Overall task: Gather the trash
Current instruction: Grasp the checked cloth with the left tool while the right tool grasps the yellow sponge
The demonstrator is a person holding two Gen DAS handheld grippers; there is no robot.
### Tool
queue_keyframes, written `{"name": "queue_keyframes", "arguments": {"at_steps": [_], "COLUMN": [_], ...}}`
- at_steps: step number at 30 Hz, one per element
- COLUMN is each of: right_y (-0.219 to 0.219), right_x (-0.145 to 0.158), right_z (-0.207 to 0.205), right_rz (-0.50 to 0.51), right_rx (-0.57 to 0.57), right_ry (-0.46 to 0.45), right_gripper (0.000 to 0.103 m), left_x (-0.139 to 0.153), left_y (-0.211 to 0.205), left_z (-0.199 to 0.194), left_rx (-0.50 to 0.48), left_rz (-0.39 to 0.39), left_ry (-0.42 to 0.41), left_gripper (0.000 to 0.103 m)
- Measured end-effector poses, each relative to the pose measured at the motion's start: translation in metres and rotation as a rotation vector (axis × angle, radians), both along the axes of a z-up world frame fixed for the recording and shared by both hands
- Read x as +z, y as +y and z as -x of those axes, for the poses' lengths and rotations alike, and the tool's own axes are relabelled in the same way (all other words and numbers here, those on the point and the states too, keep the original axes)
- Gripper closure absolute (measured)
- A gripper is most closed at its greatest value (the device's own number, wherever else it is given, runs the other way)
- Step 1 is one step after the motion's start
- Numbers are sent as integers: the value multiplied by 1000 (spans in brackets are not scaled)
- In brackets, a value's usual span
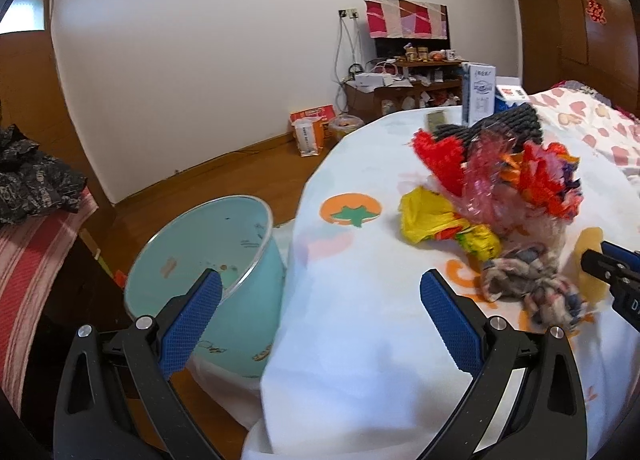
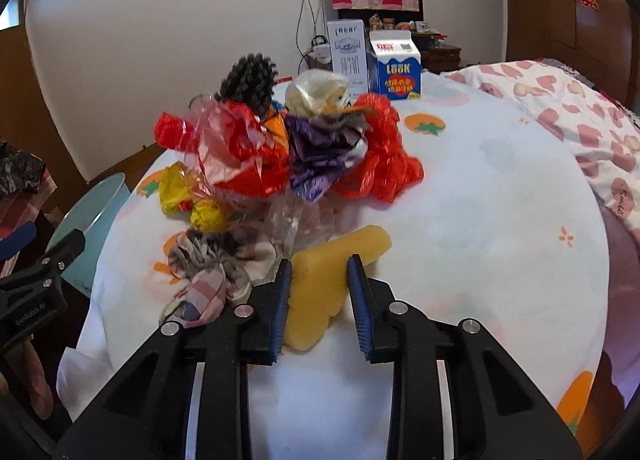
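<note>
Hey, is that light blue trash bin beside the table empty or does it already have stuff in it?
Nearly empty. The left wrist view looks into the light blue bin and shows only bare inner wall with a few small specks; its bottom is hidden behind the left gripper.

Tablecloth (image 2: 460, 195) was white, printed with orange persimmons topped by green leaves. Sponge (image 2: 320, 292) – pale yellow. Crumpled cloth (image 2: 216, 260) showed a pink, grey and white check. Plastic bags (image 2: 376, 163) were bright red; one wrapper (image 2: 316, 159) purple, another (image 2: 176, 187) yellow. Bin (image 1: 208, 252) – light turquoise, with small specks inside. Bedspread (image 2: 568, 115) was white with pink hearts. Carton (image 2: 396, 67) was blue and white. Gripper pads (image 1: 192, 316) were blue on black arms.
</note>
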State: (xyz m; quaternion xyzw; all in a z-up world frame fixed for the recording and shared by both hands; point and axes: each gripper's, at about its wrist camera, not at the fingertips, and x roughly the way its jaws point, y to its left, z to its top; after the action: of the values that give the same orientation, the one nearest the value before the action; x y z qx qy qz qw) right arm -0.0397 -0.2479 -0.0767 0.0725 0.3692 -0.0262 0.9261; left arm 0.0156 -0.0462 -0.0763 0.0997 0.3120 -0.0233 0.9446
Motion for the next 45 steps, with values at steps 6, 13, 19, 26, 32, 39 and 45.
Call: {"name": "queue_keyframes", "arguments": {"at_steps": [6, 13, 19, 26, 32, 39, 45], "right_y": [-15, -50, -72, -83, -87, -89, -80], "right_x": [20, -3, -10, -2, -11, -13, -22], "right_z": [-1, 7, 16, 51, 51, 43, 27], "right_rz": [129, 227, 224, 157, 99, 46, -5], "right_rx": [7, 13, 31, 3, -24, -40, -5], "right_ry": [8, 21, -12, -46, -46, -44, 1], "right_gripper": [74, 71, 36, 29, 29, 44, 72], "left_x": [11, 7, -3, -15, -24, -30, -17], "left_y": [-16, -60, -90, -108, -110, -101, -101], "left_z": [-2, -4, -2, 6, 8, 8, 23], "left_rx": [-49, -122, -159, -179, -232, -322, -366], "left_rz": [54, 76, 53, 4, 28, 116, 106], "left_ry": [8, 50, 83, 111, 160, 230, 162], "left_gripper": [6, 6, 6, 6, 27, 87, 90]}}
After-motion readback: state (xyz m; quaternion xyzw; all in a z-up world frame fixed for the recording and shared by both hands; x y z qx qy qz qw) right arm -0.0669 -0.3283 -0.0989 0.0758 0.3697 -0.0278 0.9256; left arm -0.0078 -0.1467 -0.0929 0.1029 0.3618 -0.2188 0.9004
